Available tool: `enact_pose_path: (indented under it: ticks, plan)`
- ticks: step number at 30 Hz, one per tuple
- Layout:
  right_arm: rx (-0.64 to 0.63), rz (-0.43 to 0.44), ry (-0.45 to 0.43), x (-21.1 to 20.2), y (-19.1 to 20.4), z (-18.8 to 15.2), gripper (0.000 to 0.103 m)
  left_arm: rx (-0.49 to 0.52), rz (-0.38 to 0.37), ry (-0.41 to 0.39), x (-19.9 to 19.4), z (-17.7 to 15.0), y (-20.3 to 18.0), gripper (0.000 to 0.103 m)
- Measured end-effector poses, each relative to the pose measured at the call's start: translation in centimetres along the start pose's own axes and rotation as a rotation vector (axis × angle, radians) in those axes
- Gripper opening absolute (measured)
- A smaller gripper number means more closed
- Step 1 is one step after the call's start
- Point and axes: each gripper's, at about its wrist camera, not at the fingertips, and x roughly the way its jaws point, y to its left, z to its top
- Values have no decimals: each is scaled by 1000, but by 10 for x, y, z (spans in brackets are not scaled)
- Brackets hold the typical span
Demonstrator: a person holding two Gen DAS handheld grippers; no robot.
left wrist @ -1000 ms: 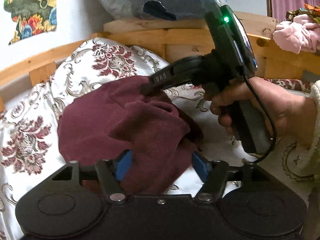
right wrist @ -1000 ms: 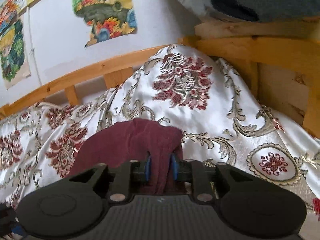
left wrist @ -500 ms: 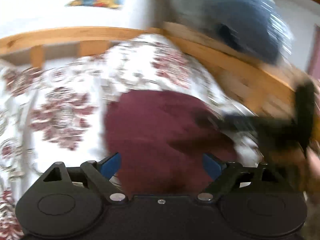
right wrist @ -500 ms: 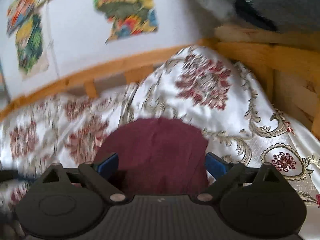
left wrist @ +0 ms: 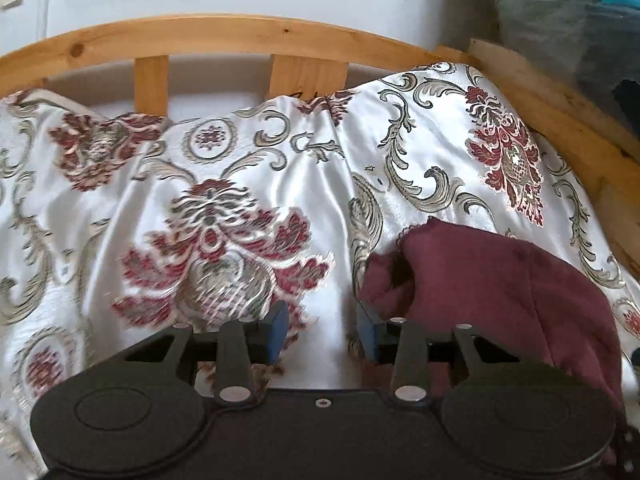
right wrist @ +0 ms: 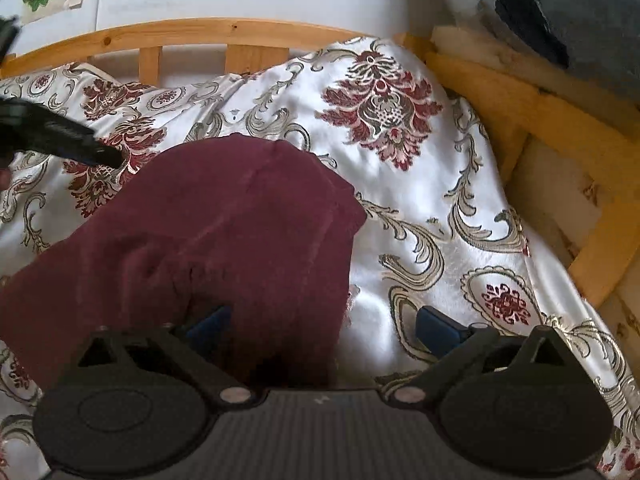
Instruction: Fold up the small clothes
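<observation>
Maroon garment [right wrist: 224, 232] partly hidden under released right tool [right wrist: 320, 328]; left tool [left wrist: 322, 330] likewise released.

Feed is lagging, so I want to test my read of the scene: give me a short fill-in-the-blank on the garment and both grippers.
1. The maroon garment lies on a floral ___.
2. The right gripper has its jaws ___, holding nothing.
3. In the left wrist view, the garment sits to the ___ of the left gripper.
4. Behind the bed runs a ___ rail.

Missing words: bedspread; open; right; wooden
</observation>
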Motion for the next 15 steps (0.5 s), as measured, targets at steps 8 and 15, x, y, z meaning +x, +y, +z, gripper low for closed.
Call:
enact_pose_path:
  ticks: [8, 15]
  plan:
    - [47, 12, -21, 5, -9, 2, 103, 256, -26, 23, 31, 1, -41, 40]
    - [69, 29, -9, 7, -13, 1, 103, 342, -61, 58, 42, 2, -52, 42]
